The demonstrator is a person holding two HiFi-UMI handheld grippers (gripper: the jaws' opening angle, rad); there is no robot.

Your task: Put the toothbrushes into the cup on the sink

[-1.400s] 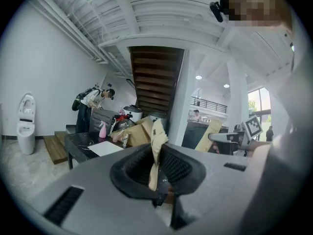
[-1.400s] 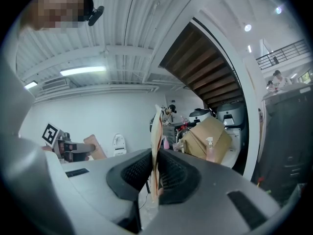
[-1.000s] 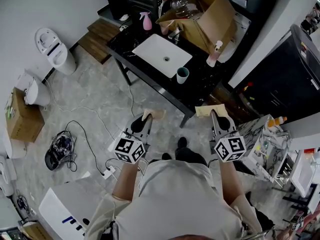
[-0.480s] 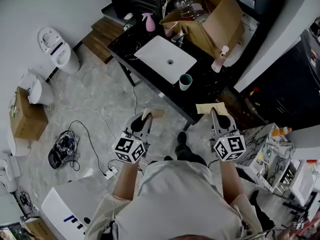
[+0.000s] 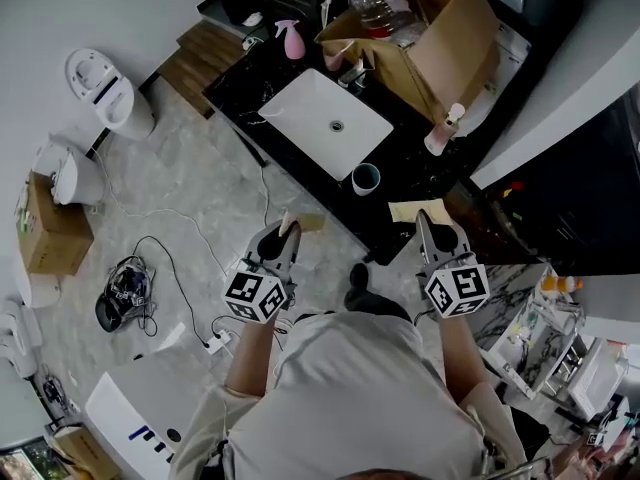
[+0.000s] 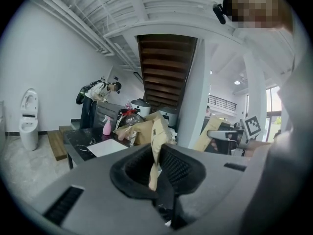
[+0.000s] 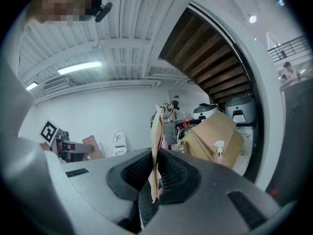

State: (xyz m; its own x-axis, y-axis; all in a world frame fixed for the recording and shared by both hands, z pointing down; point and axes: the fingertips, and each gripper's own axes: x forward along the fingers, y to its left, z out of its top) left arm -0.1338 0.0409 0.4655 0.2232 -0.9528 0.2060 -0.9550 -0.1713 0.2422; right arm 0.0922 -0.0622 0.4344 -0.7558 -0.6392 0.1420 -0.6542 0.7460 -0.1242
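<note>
Both grippers nearer to sink than second ago; we approach it. Left gripper (image 5: 284, 234) clamps narrow on flat tan paper packet (image 6: 158, 136), we judge wrapped toothbrush. Right gripper (image 5: 428, 226) pinches second tan packet (image 7: 156, 131). Ahead, pale teal cup (image 5: 366, 178) on black counter (image 5: 405, 168), beside white rectangular basin (image 5: 325, 123), looks empty. Both insertions remain.

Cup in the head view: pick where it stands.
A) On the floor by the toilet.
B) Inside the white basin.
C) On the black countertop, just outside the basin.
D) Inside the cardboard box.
C: the cup stands upright on the black countertop, beside a corner of the white basin and not in it.
</note>
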